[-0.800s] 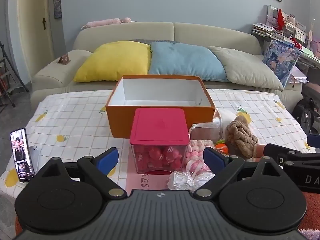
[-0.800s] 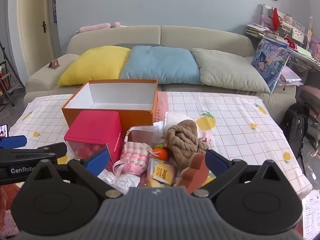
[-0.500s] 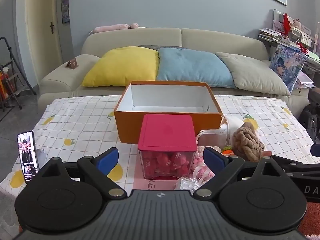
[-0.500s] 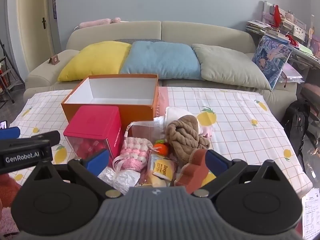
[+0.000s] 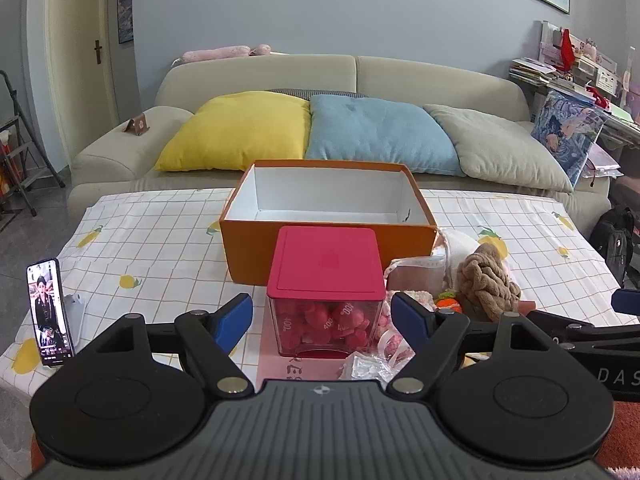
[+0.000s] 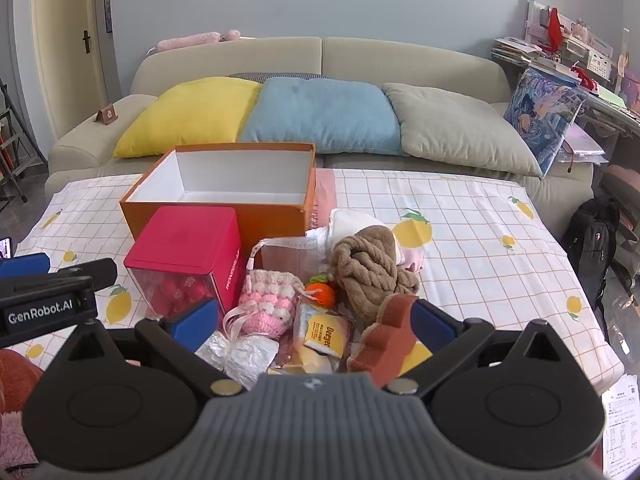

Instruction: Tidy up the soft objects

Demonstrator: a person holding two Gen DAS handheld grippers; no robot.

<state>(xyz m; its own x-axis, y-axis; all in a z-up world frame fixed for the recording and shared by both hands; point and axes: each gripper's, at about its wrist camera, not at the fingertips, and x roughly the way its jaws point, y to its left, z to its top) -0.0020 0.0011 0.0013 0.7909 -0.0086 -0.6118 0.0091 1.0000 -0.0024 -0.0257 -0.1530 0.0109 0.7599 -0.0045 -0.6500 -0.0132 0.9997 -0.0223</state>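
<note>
Raised and drawn back from the orange box, both left gripper and right gripper gaping empty, surveying the brown knit bundle beside it.

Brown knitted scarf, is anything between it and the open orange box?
Partly. A clear drawstring pouch and a white cloth lie between the brown knitted scarf and the open orange box; lifting over them looks feasible.

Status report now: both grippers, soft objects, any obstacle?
Left gripper, right gripper open, empty. Soft pile outside orange box. Red-lidded container beside pile.
</note>
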